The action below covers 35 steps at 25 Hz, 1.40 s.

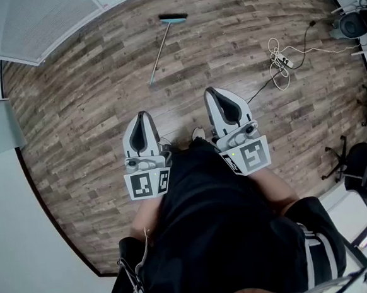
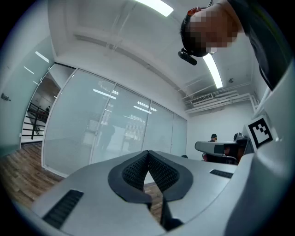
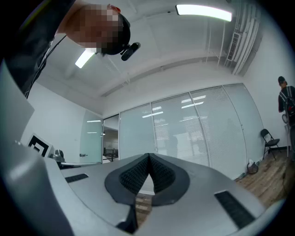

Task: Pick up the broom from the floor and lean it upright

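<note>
The broom (image 1: 161, 45) lies flat on the wooden floor (image 1: 92, 105) far ahead, its teal and black head (image 1: 173, 17) away from me and the long pale handle running back toward me. My left gripper (image 1: 142, 117) and right gripper (image 1: 213, 93) are held level in front of my body, well short of the broom. Both are shut with nothing between the jaws. In the left gripper view the left gripper (image 2: 148, 152) has its tips together, and in the right gripper view the right gripper (image 3: 148, 156) does too. The broom shows in neither gripper view.
A white power strip with coiled cable (image 1: 280, 59) lies on the floor to the right. Office chairs (image 1: 355, 161) stand at the right edge. A frosted glass wall (image 2: 115, 129) runs ahead, and a person (image 3: 286, 99) stands far right.
</note>
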Tool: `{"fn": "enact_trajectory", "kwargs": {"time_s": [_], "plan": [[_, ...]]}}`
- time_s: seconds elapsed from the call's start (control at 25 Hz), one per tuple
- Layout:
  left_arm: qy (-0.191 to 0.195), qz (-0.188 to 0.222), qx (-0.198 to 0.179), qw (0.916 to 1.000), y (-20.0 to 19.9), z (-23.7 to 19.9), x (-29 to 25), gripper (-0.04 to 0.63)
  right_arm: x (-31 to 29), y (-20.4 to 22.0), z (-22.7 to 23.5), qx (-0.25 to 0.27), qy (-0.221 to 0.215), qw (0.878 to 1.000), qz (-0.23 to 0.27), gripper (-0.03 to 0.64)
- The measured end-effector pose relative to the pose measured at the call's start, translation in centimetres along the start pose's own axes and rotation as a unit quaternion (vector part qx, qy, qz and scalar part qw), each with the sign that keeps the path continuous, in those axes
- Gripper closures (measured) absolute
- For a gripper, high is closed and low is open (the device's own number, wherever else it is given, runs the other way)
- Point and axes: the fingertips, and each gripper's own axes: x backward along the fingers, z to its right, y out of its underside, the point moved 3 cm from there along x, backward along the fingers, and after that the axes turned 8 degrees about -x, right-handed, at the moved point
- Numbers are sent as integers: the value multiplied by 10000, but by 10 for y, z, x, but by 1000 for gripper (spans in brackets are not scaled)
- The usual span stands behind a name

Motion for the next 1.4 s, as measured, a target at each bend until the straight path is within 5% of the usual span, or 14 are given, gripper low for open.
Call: {"fn": "enact_trajectory", "kwargs": {"time_s": [0.24,0.6,0.88,1.08,1.4], "plan": [[-56,1,-1,10000,6,19,-6,577,22,-9,31,-204,91,9995,213,598],[10,-193,-12,9998,18,20,-44,577,41,-1,104,-663,846,9941,106,598],[177,-494,308,9981,57,19,-99,577,25,-13,151,-722,1208,9900,10,598],[426,-616,545,9957,80,10,-159,577,-24,-31,183,-714,1170,9902,271,598],[1032,-629,658,9905,95,-23,-334,577,-180,-6,264,-1264,988,9870,-10,597]]}}
